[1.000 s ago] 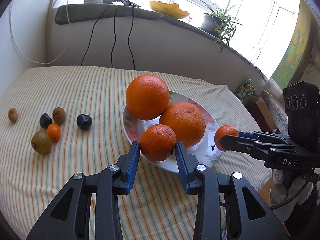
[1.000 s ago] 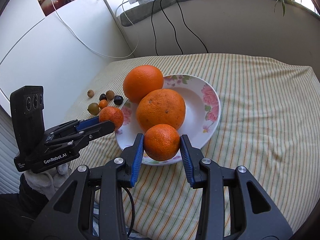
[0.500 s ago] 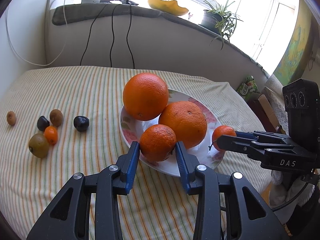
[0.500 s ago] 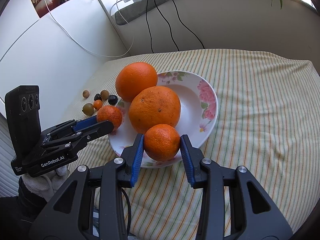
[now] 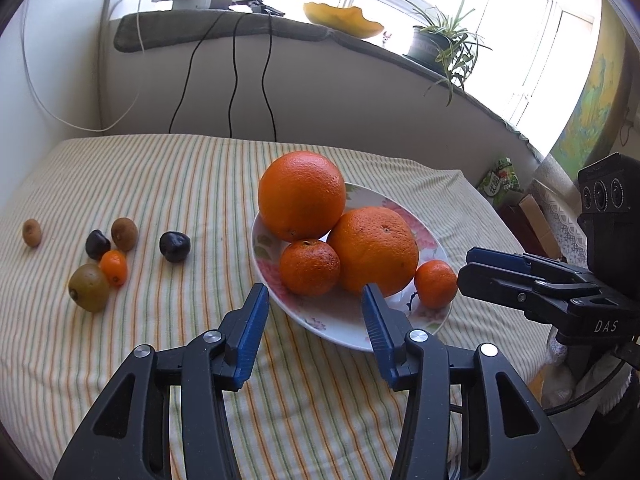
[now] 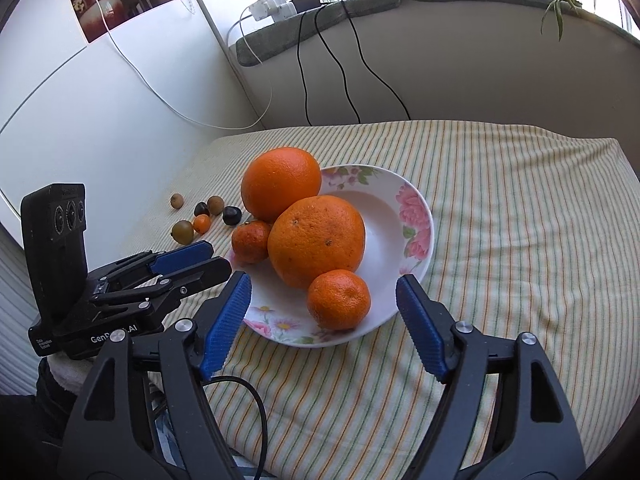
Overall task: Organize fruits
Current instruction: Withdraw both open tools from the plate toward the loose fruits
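A flowered white plate [image 5: 344,340] [image 6: 422,216] on the striped cloth holds two big oranges [image 5: 302,196] [image 5: 374,250] and two mandarins. One mandarin [image 5: 310,267] lies just beyond my left gripper [image 5: 315,298], whose jaws are opening with a gap on both sides of the fruit. The other mandarin [image 6: 339,299] [image 5: 436,284] rests on the plate's near rim. My right gripper [image 6: 323,285] is opening wide around it, pads clear of the fruit. Each gripper shows from the side in the other's view: the left gripper [image 6: 212,258] and the right gripper [image 5: 470,264].
Several small fruits lie on the cloth left of the plate: kiwis [image 5: 89,287], dark plums [image 5: 174,246] and a kumquat [image 5: 114,267]. Black cables [image 5: 234,80] hang from the window ledge behind. A potted plant [image 5: 440,46] and a yellow bowl [image 5: 340,20] stand on it.
Both grippers have opened and let go of their mandarins, which now rest on the plate. The right gripper's jaws have spread the wider.
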`<action>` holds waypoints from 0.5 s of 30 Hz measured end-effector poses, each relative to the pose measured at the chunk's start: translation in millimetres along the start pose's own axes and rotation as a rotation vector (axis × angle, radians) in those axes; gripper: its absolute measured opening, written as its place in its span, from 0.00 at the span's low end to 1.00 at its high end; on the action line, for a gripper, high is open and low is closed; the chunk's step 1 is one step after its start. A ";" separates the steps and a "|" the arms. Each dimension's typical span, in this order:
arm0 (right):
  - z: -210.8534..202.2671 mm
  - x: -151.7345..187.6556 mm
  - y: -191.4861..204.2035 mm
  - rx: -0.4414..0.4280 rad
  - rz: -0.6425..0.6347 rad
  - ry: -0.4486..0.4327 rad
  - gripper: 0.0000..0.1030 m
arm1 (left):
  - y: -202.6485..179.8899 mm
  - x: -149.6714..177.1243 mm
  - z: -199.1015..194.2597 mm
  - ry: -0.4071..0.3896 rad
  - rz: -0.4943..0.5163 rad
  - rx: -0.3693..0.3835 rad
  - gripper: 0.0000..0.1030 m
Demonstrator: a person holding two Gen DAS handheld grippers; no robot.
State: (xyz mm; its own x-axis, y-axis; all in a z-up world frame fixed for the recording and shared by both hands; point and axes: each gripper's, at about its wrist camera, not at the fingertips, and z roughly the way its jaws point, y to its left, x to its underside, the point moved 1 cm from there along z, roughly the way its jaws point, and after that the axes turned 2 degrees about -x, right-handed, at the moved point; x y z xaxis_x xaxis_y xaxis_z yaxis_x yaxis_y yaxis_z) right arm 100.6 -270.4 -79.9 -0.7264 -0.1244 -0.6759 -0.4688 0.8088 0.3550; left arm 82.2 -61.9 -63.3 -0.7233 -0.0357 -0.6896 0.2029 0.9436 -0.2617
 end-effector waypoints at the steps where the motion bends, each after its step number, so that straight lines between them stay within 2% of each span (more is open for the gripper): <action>1: -0.5 0.1 0.9 0.001 -0.002 -0.002 0.75 | 0.6 0.7 -0.8 -0.001 -0.004 0.002 0.46; 5: -2.0 -0.4 5.1 0.001 -0.013 -0.008 0.76 | 3.3 3.6 -5.9 -0.017 -0.009 0.003 0.49; 15: -4.1 -4.0 25.2 -0.010 -0.061 -0.021 0.76 | 31.7 8.9 -23.9 -0.048 -0.071 -0.053 0.49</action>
State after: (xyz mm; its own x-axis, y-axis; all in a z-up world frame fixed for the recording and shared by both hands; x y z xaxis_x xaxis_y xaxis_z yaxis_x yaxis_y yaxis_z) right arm 89.7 -251.9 -65.6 -0.6857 -0.1609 -0.7099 -0.5166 0.7946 0.3189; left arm 66.4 -24.5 -61.6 -0.7022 -0.1172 -0.7023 0.1161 0.9543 -0.2753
